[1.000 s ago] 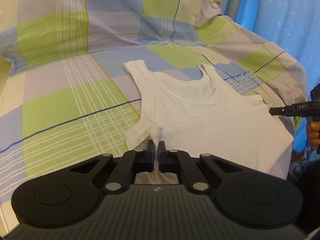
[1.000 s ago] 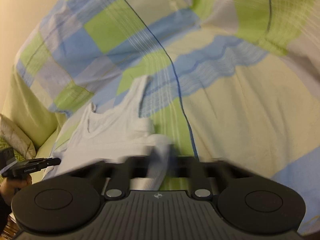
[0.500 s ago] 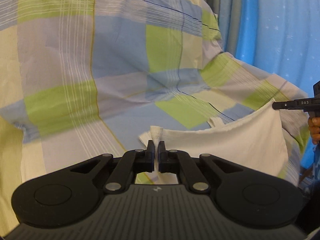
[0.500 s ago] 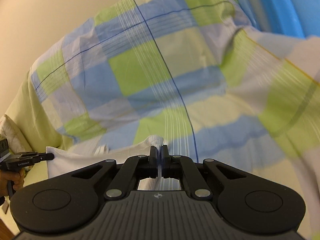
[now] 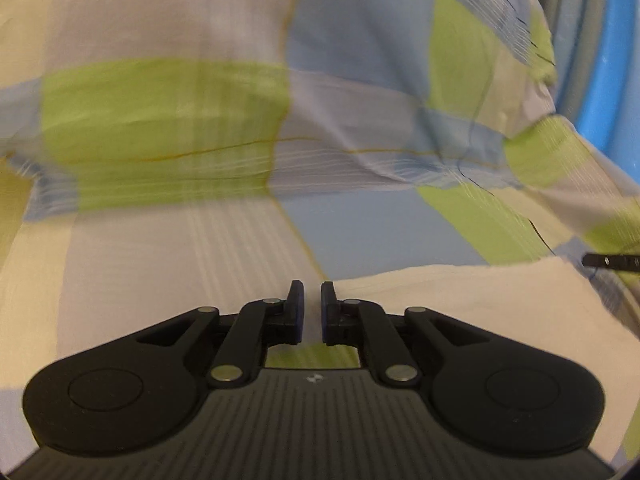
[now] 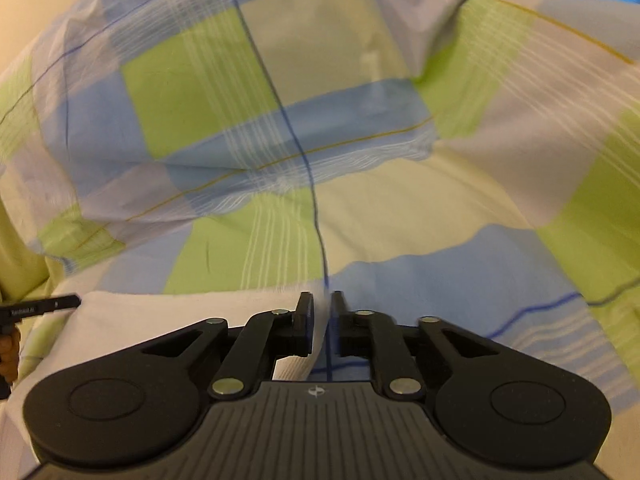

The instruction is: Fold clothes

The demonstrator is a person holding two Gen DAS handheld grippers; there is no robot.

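With the white top (image 5: 460, 300) lying folded on the bed (image 5: 360, 232), both the left gripper (image 5: 311, 304) and right gripper (image 6: 323, 316) show fingers apart at its far edge, apparently releasing; next comes regrasping for another fold.

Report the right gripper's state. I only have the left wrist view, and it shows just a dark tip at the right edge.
Observer: The right gripper has its jaws apart, not clamped.
Operator: Say where the white garment lies relative to it.
Observer: The white garment spreads to its left, and the garment's edge shows in the gap between the fingers. I cannot tell whether it touches a pad.
Operator: Name what else the right wrist view shows of my side.
Observer: A hand shows at that view's left edge, just below the finger of the left gripper.
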